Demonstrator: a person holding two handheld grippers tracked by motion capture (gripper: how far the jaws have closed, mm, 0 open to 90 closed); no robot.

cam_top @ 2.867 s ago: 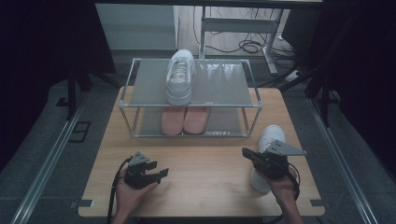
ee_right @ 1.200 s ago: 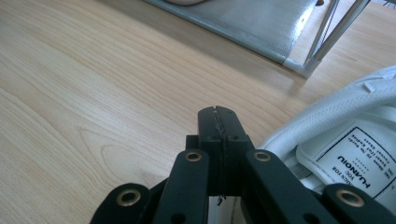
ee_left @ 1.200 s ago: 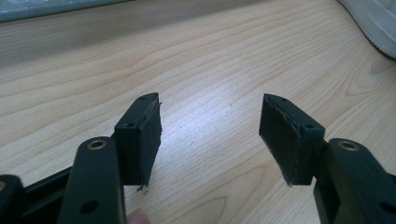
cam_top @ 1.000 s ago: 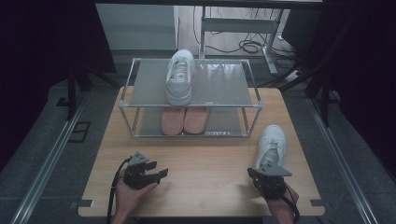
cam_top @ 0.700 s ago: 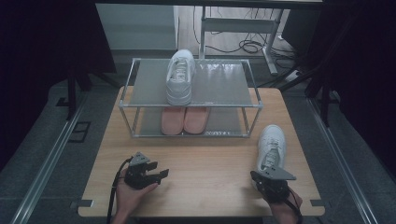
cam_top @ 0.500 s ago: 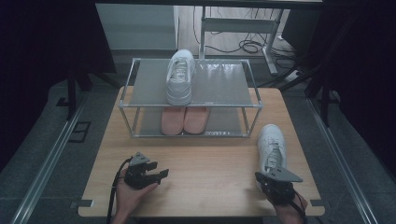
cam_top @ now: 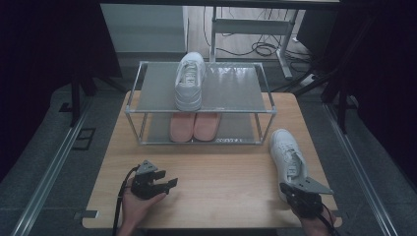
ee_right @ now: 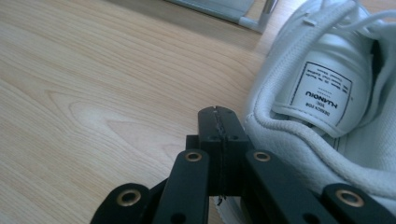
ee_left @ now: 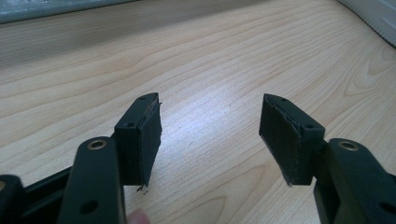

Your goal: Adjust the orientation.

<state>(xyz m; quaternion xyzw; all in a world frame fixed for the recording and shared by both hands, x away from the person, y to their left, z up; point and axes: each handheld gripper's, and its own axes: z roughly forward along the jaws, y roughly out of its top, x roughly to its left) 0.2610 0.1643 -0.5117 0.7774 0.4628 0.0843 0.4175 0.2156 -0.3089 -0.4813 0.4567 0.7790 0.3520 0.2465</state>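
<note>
Right gripper [ee_right: 219, 116] has its jaws pressed flat together with nothing between them, tips right at the heel of the white sneaker [cam_top: 288, 160] lying on the wooden table [cam_top: 221, 191], off the right end of the shoe rack [cam_top: 147, 98]. Left gripper [ee_left: 210, 135] sits low over bare wood, jaws wide apart and empty.

Heel of white sneaker [cam_top: 289, 158] on the table covered by right gripper [cam_top: 295, 189] in high view; toe cut off by top edge in right gripper view [ee_right: 327, 93]. Pink shoes [cam_top: 194, 126] on lower shelf of rack [cam_top: 265, 93] half hidden beneath upper shelf. Left hand [cam_top: 135, 206] cut off by bottom edge. Small print on sneaker tongue label [ee_right: 322, 95] mostly illegible.
</note>
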